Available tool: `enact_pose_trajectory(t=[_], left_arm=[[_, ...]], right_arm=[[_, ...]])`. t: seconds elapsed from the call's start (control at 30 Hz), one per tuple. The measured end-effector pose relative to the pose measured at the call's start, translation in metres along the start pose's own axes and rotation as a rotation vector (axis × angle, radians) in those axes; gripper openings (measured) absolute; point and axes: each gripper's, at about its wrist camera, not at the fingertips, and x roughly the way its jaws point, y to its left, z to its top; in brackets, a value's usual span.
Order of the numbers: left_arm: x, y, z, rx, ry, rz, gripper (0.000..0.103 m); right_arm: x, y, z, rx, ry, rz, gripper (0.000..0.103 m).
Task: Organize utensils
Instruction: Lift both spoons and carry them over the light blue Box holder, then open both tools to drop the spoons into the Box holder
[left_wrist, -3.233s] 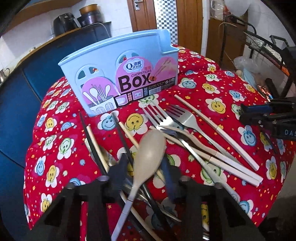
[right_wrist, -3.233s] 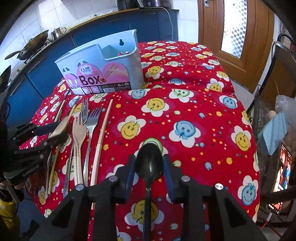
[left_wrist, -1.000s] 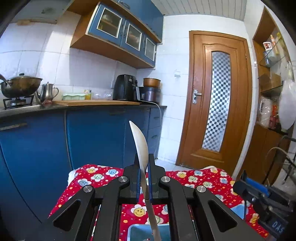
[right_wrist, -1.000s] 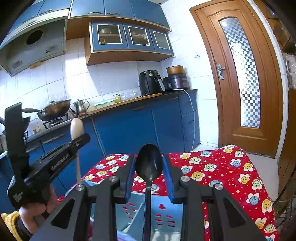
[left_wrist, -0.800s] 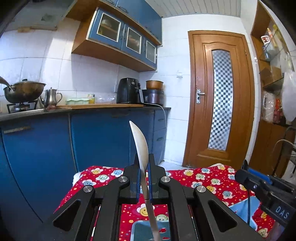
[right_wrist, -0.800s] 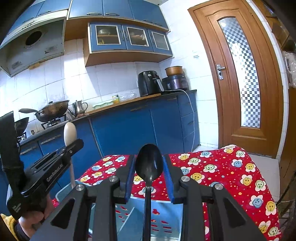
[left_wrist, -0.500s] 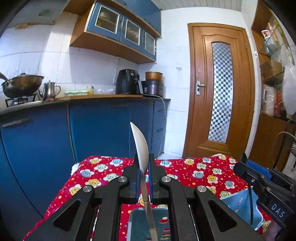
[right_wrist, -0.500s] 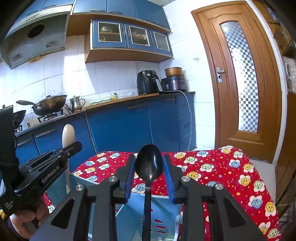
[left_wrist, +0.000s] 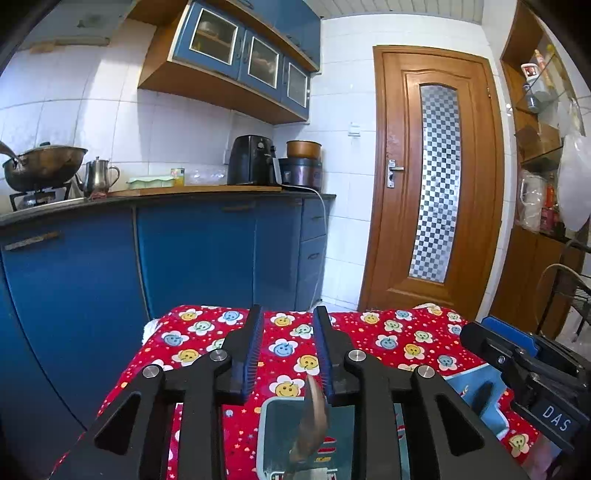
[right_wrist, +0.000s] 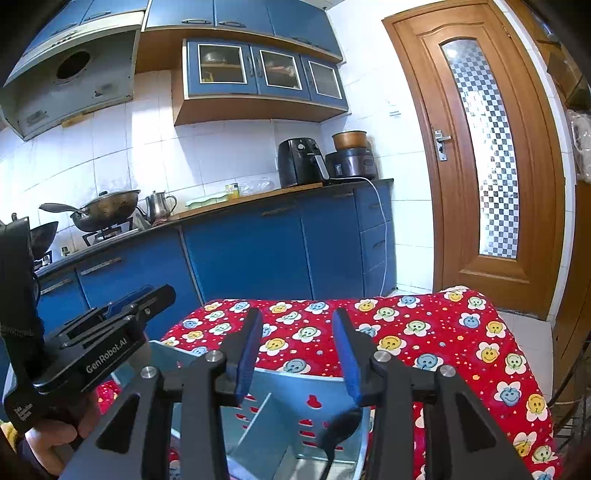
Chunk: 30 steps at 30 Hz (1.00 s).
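Both tools opening, nothing pinched: left tool (left_wrist: 288, 350) drops beige spoon (left_wrist: 310, 424) into blue box (right_wrist: 288, 417); right tool (right_wrist: 297, 354) releases black spoon (right_wrist: 338, 428) (light, stiff, slippery; grip handles).

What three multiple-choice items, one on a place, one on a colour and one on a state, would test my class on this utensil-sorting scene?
1. Where is the black spoon?
A. lying flat on the tablecloth
B. in the light blue box
C. on the kitchen counter

2. What colour is the tablecloth?
A. plain white
B. green striped
C. red with smiley flowers

3. How does the right tool stand?
A. fingers apart with nothing pressed between them
B. clamped on a fork
C. clamped on the box rim

Answers:
1 B, since the spoon's bowl sits inside the box below the tool.
2 C, since the cloth is red, dotted with yellow and blue smiling flowers.
3 A, since its jaws are opening and only the tablecloth and box show through the gap.
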Motion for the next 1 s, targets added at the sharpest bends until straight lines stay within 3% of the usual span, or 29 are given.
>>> enact_pose_trajectory(t=[0.47,1.0], left_arm=[[-0.037,0.007,0.006,-0.014,0.056,-0.043,0.031],[-0.099,0.021,-0.001,-0.031,0.143,-0.047,0.031]], right_arm=[[-0.045,0.012,0.012,0.039,0.015,-0.009,0.045],[-0.103,0.032,-0.010,0.094,0.094,-0.002,0.046]])
